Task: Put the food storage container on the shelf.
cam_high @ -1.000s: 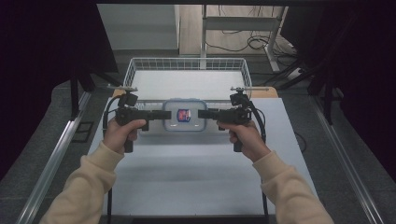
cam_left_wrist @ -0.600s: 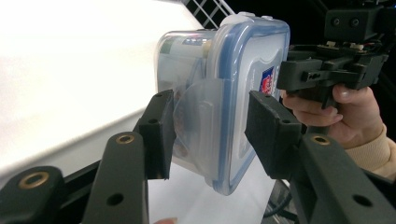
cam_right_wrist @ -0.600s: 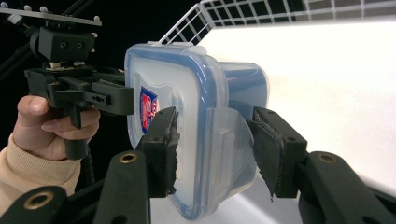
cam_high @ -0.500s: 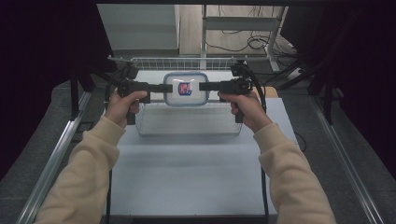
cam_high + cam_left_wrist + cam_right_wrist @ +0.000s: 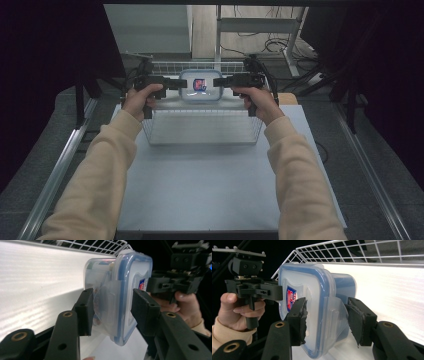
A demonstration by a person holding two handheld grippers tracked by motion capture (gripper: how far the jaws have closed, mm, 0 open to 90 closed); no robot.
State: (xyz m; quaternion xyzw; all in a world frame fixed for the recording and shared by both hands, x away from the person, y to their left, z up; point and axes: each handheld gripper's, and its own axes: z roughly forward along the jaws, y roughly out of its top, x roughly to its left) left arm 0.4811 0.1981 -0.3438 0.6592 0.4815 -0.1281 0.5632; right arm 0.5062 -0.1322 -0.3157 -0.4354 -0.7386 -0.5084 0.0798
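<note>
High view: both tools clamp container above basket's far rim.

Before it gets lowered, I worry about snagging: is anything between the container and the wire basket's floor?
Nothing visible. The container, clamped by the left tool and right tool, hangs over the wire basket.

In the high view the label on the container is too small to read. The left claw and right claw cover the container's side clips there. In the right gripper view the container's bottom corner is cut off by the frame edge. Its contents blur behind the cloudy plastic in the left gripper view.
</note>
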